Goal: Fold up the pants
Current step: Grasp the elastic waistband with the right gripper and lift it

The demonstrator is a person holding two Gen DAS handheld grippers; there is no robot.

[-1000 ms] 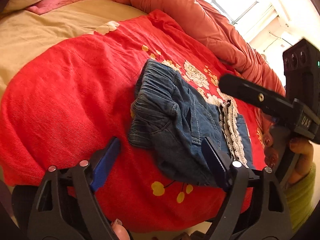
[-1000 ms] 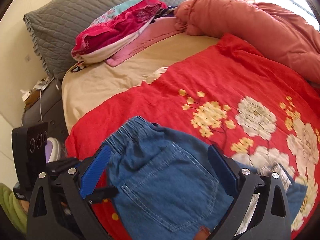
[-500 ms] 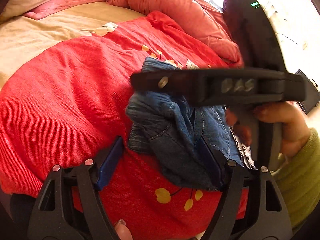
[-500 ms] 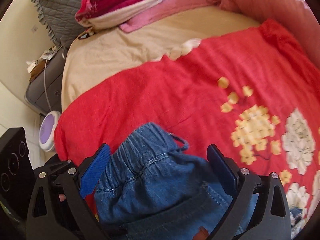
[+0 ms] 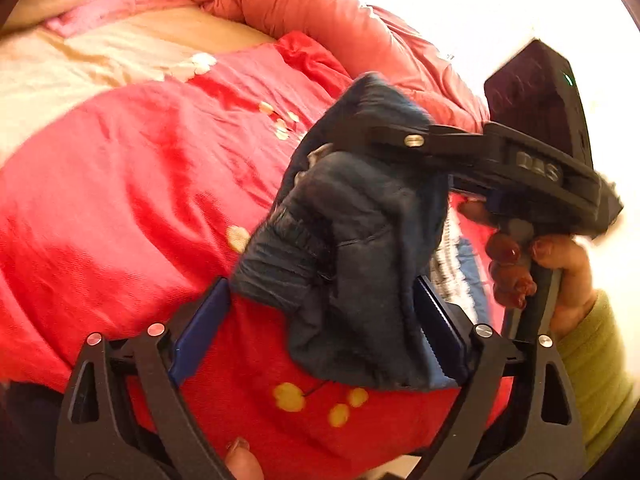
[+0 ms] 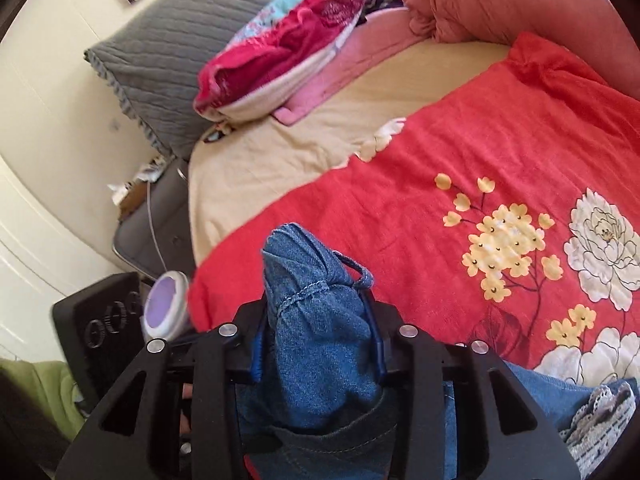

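Since half second ago, right gripper (image 6: 320, 344) jaws closed from wide apart onto bunched waistband of denim pants (image 6: 316, 320); fabric lifted off red floral blanket (image 6: 460, 168). Right gripper (image 5: 360, 136) seen clamped on raised dark-blue fold (image 5: 360, 232). Left gripper (image 5: 320, 332) held apart, blue pads either side of hanging denim, nothing gripped. Denim soft, stitched, crumpled into peak; belt loop visible; lace-trimmed hem (image 6: 600, 416) laid on blanket. Quilted grey pillow (image 6: 168, 52) behind.

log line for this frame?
step: fold | right gripper: shut on jeans, lifting waistband | left gripper: open, idle | surface: red blanket
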